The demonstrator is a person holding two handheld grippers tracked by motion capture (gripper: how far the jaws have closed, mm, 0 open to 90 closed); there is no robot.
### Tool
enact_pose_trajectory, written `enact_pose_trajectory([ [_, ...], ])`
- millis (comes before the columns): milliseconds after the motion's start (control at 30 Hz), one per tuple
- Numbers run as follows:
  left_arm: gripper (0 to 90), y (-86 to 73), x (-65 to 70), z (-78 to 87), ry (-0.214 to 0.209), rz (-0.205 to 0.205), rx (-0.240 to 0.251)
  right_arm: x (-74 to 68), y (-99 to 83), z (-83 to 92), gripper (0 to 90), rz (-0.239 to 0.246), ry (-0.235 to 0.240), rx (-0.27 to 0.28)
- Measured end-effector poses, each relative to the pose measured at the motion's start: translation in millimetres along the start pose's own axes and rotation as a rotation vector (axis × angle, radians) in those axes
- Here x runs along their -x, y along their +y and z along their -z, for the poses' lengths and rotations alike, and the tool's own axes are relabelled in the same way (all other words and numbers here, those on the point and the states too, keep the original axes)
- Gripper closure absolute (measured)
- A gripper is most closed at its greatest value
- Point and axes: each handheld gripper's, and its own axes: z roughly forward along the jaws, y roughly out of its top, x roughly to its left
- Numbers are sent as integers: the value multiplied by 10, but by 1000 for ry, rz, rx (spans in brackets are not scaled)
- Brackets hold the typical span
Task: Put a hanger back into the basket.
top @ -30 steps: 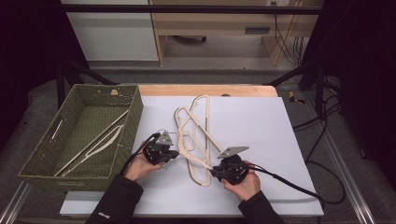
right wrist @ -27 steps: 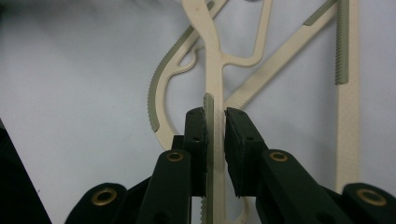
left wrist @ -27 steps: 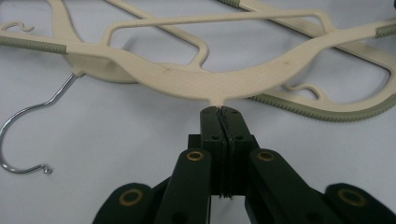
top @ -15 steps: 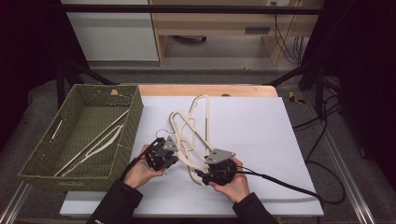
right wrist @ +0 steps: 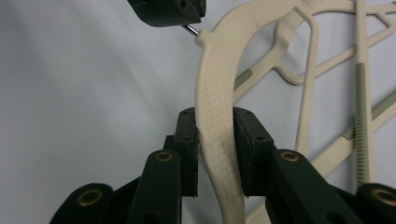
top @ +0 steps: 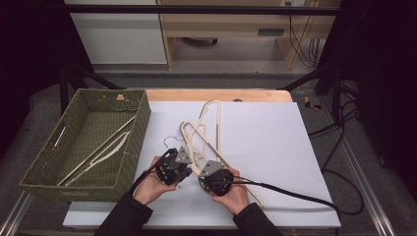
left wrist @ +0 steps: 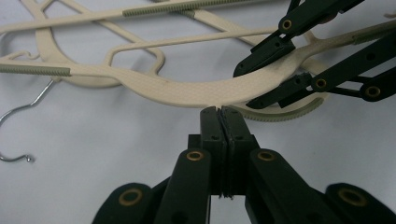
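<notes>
Several cream plastic hangers [top: 212, 129] lie tangled on the white table cover. My right gripper [top: 202, 172] [right wrist: 215, 116] has just been closing, and its pads now press both sides of one cream hanger's curved arm [right wrist: 217, 70]. Close on its left, my left gripper [top: 187, 167] [left wrist: 223, 112] is shut, its joined tips touching the lower edge of that same hanger [left wrist: 187, 91]. The left gripper view has the right gripper [left wrist: 275, 70] clamped on the hanger at upper right. A metal hook [left wrist: 18, 112] trails off to the left.
A green woven basket [top: 135, 142] stands at the table's left edge with pale hangers [top: 105, 147] inside. The right gripper's black cable [top: 295, 194] runs across the cover to the right edge. Bare white cover spreads right of the hangers.
My right hand has slid left along the hanger until it is close beside the left hand. The hanger pile has shifted slightly leftward. The left hand has barely moved.
</notes>
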Motion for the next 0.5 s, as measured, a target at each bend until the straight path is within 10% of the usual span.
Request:
enact_pose_trajectory([
  [167, 870, 13, 9, 141, -11, 0, 85, 4, 17, 80, 751, 17, -11, 22],
  [500, 446, -67, -32, 845, 85, 63, 391, 119, 50, 323, 784, 13, -9, 63],
])
